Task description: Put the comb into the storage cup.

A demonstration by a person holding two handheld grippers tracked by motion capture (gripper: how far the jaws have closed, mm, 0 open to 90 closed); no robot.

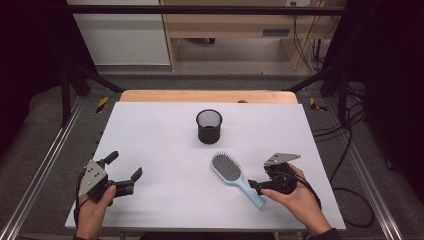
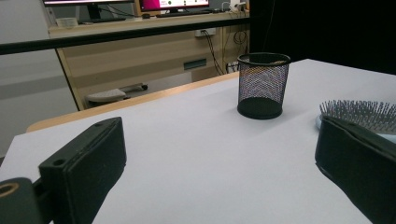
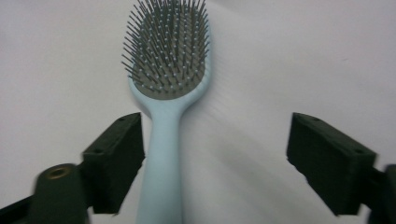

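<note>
Right gripper (image 3: 215, 163) jaws released, astride pale-blue hairbrush (image 3: 164, 116) handle (bristles up); left gripper (image 2: 219, 172) jaws released; no readable writing.

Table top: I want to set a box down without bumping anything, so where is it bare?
Bare: the left half of the table, between the cup and the left gripper, and the far right corner beyond the right gripper. Also the near middle strip. Crowded: right of centre, where the brush lies with its handle between the right gripper's open jaws.
</note>
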